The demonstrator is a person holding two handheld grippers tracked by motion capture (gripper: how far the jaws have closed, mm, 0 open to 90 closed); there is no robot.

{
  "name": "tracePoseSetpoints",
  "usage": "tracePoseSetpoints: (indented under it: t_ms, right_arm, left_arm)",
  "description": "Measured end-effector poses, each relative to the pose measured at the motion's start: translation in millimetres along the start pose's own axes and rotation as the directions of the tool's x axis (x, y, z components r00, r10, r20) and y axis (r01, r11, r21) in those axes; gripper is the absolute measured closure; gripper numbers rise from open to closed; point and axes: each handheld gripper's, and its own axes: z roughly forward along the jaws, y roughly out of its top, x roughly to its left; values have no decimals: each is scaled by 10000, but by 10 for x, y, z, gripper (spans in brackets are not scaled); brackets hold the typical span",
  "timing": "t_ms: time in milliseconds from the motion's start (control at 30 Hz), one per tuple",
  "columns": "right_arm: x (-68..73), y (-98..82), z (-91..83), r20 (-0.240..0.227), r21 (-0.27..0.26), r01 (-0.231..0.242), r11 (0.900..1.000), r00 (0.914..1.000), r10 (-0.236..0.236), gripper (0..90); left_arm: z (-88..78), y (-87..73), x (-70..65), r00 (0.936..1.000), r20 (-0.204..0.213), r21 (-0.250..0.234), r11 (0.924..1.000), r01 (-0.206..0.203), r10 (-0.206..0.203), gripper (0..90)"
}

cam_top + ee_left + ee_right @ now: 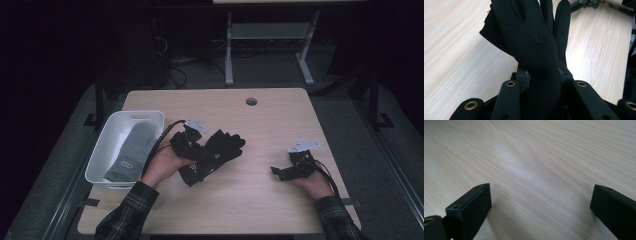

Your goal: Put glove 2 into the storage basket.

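Glove (534, 47) pinched at its cuff between the left gripper (543, 75) jaws, fingers pointing away; right gripper (540, 202) open over table (529, 157).

A white bin (152, 120) sits at the table's (260, 200) left edge, with a grey glove (132, 150) lying inside it. A round hole (251, 101) is near the table's far edge.
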Motion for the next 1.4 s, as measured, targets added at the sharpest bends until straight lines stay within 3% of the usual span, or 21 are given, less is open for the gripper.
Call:
tracePoseSetpoints:
  t_ms: [233, 467, 600, 800, 1000, 1100, 1267, 1400]
  right_arm:
    - [4, 2, -2, -5, 17, -54, 10000, 10000, 54, 33]
    - [4, 2, -1, 5, 16, -59, 10000, 10000, 59, 33]
    - [4, 3, 0, 9, 14, -63, 10000, 10000, 63, 33]
    - [1, 4, 3, 29, -17, -21, 10000, 10000, 21, 33]
    - [-2, 4, 6, 57, -36, 23, 10000, 10000, -23, 33]
    - [0, 5, 5, 63, -22, -9, 10000, 10000, 9, 33]
    - [1, 4, 4, 76, -21, -6, 10000, 10000, 6, 33]
    - [2, 5, 5, 76, -20, -12, 10000, 10000, 12, 33]
  left_arm:
    - [-423, -89, 196, 9971, -583, -381, 9982, 465, -486, 701]
    - [-897, -271, 414, 9860, -1181, -851, 9905, 1077, -1174, 701]
    - [-1123, -407, 518, 9744, -1536, -1038, 9833, 1496, -1644, 701]
    - [-1388, -701, 684, 9501, -2035, -1249, 9687, 2145, -2366, 701]
    - [-1514, -974, 815, 9272, -2285, -1299, 9532, 2730, -2967, 701]
    - [-1519, -1066, 861, 9188, -2256, -1406, 9441, 2982, -3238, 700]
    - [-1481, -1154, 931, 9095, -2359, -1318, 9385, 3191, -3423, 700]
    - [-1436, -1214, 1006, 8974, -2442, -1318, 9294, 3449, -3676, 700]
